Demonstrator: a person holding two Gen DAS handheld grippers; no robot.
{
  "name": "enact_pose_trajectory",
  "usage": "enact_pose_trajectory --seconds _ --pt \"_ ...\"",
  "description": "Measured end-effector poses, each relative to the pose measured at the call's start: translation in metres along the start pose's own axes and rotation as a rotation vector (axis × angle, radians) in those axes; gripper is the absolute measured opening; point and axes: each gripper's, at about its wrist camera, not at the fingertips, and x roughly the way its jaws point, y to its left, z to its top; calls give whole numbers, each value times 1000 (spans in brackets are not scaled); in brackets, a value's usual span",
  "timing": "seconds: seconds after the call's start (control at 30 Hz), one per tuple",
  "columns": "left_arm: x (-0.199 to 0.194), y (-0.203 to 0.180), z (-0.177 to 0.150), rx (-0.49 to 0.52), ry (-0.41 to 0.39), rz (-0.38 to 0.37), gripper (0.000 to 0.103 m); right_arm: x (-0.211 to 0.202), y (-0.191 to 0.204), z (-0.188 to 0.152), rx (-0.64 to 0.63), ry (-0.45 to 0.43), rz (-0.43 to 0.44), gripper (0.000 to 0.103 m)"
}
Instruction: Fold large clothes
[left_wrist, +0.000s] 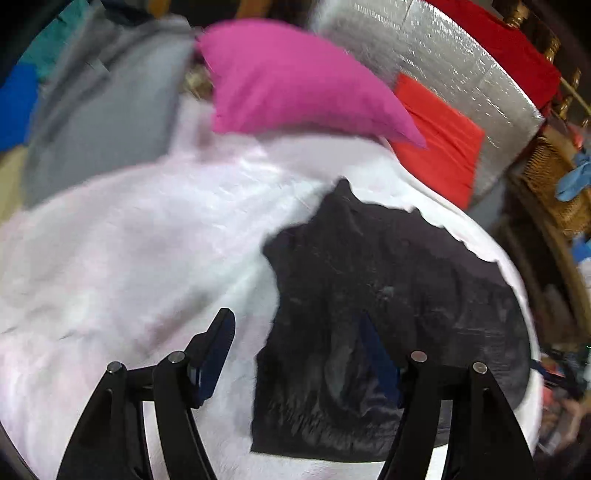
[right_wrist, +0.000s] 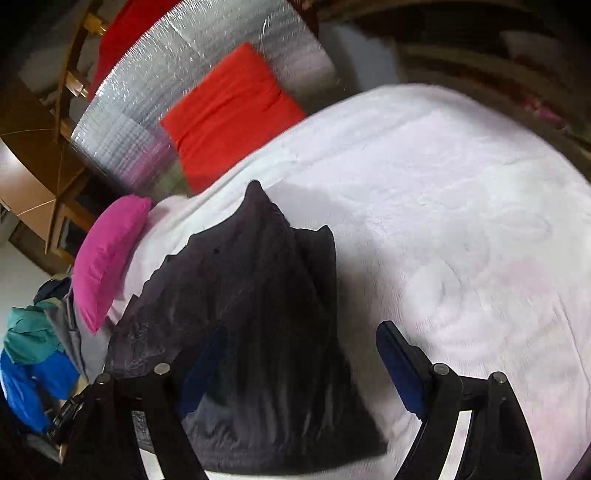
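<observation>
A: What did the left wrist view show?

B: The left gripper (left_wrist: 295, 354) stood with its fingers spread wide and nothing between them, above a white blanket (left_wrist: 129, 240). A dark garment (left_wrist: 388, 295) lay on that blanket in a rough folded heap. One finger was over bare blanket beside the garment, the other over the garment itself; whether it touched the cloth I could not tell.

A: And around the garment?

B: Beyond it lay a pink pillow (left_wrist: 295, 81), and next to that a red cushion (left_wrist: 439, 136) leaning on a silver quilted panel (left_wrist: 461, 66). Well off to the far side of the pillow from the garment sat a pile of grey, teal and blue clothes (left_wrist: 92, 103). The picture was blurred.

A: The right wrist view?

B: The right gripper (right_wrist: 299, 365) was also wide apart and empty. One finger hung over the dark garment (right_wrist: 258, 314), the other over the white blanket (right_wrist: 461, 203) beside it. The pink pillow (right_wrist: 107, 258) touched the garment's edge, the red cushion (right_wrist: 229, 110) lay beyond the garment against the silver panel (right_wrist: 147, 99), and the clothes pile (right_wrist: 33, 350) sat past the pillow.
</observation>
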Motion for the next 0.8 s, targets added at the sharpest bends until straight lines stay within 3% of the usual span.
enact_pose_trajectory --seconds 0.2,0.3,0.43,0.7,0.73,0.77,0.8 --pt "23 9 15 -59 78 -141 71 33 -2 5 -1 82 73 85" --pt "44 9 17 -88 136 -148 71 44 1 -5 -14 111 82 85" --pt "60 7 12 -81 189 -129 71 48 11 -12 -53 117 87 69" --pt "68 8 6 -76 195 -134 71 59 18 -7 -77 136 73 68" --pt "67 4 6 -52 181 -121 67 61 19 -7 -77 143 73 68" --pt "67 2 6 -38 177 -119 57 62 22 -7 -89 144 67 60" --pt "68 -3 6 -24 192 -128 40 63 26 -8 -119 150 51 53"
